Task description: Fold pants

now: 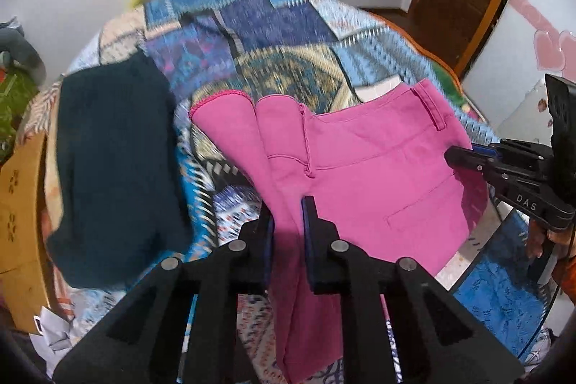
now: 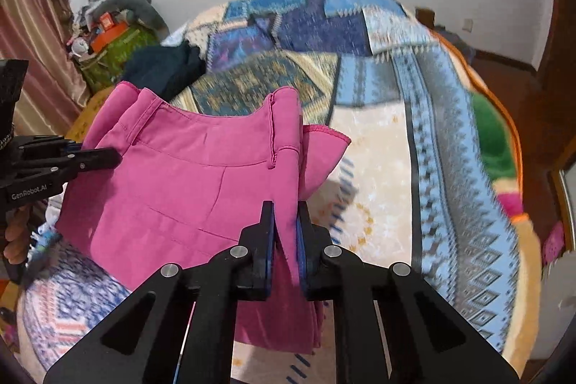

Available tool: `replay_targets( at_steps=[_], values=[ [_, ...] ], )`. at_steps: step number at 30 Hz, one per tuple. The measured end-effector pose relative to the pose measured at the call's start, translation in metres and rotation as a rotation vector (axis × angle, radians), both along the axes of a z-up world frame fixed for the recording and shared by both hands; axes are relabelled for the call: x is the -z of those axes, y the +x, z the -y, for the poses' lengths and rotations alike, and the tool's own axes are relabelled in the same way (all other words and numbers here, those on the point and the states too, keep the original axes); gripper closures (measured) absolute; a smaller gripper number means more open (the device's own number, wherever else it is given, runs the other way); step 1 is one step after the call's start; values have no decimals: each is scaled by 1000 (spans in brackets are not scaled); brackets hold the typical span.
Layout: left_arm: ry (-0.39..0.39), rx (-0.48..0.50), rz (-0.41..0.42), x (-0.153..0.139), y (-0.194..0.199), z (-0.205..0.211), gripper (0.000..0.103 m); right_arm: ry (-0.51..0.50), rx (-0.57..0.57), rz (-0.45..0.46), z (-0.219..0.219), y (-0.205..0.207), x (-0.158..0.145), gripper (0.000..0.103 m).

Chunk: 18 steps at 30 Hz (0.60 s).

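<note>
Both grippers pinching pink pants (image 1: 360, 168), lifted partly off the bed.

Left gripper (image 1: 288, 222): jaws pressed onto a fold of pink cloth, which runs between them and hangs down below. Right gripper (image 2: 286, 222): same, jaws clamped on a pink fold near the waistband edge. Rest of pants spreads ahead of and between the two sets of jaws, over the patterned blanket (image 2: 396, 96). Dark garment (image 1: 115, 168) lies left of the left jaws, apart from the pants.
</note>
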<state>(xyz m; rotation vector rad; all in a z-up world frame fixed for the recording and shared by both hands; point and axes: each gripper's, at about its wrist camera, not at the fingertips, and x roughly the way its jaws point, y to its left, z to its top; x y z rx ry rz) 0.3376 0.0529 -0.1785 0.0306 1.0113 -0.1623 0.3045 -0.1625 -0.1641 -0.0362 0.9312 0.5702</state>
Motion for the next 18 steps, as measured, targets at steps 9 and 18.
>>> replay_targets(
  at_steps=[9,18],
  values=[
    [22,-84,145,-61,-4,-44,89,62,-41,121,-41,11,-59,94],
    [36,-205,219,-96,-7,-116,89,88,-117,204,-107,22,-90,94]
  ],
)
